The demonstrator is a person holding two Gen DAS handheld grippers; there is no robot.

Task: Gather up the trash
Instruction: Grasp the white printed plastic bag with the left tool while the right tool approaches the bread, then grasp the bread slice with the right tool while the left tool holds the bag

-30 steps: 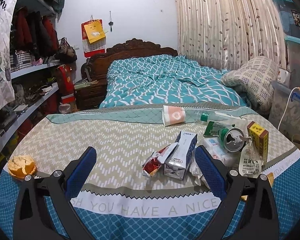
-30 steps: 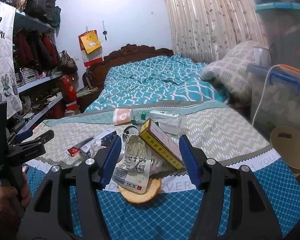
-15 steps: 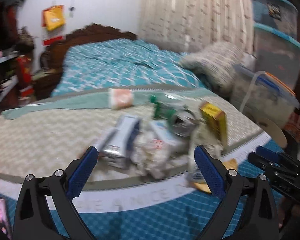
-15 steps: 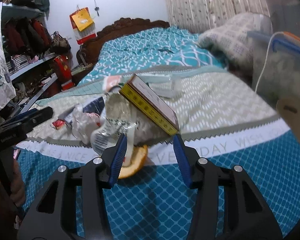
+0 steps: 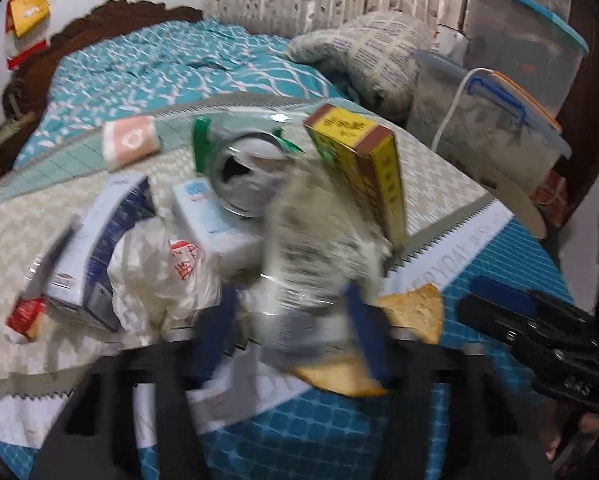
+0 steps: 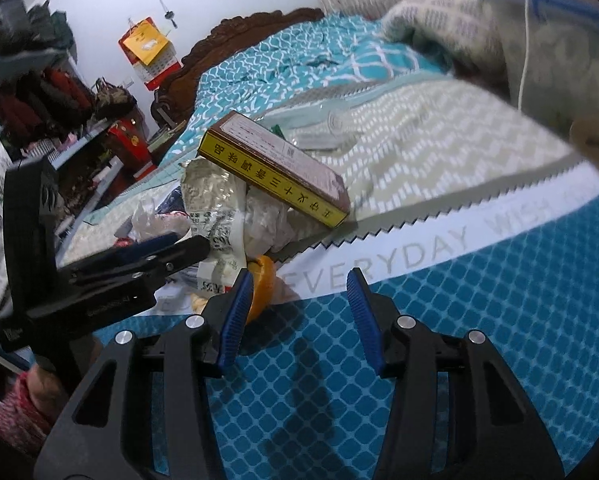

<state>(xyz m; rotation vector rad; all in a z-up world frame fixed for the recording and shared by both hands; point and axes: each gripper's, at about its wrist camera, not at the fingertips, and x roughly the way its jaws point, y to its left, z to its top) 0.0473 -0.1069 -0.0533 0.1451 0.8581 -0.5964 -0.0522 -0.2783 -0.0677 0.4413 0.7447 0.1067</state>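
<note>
The left gripper (image 5: 289, 320) is closing around the crumpled plastic wrapper (image 5: 319, 248); the yellow box (image 5: 363, 164) leaning at its 1 o'clock could topple. The right gripper (image 6: 299, 304) hangs apart, empty.

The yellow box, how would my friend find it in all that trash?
Look at the trash pile on the bed's zigzag blanket. The yellow box lies tilted on top, propped on a crinkly silver wrapper. It is the only long yellow carton with a brown face.

yellow box (image 5: 383, 168) with a brown end, orange peel (image 5: 413, 312), white bag (image 5: 159, 276) with red print, blue pads on black fingers (image 6: 235, 312), bed cover (image 6: 479, 320) teal with a white lattice, beige chevron band above
</note>
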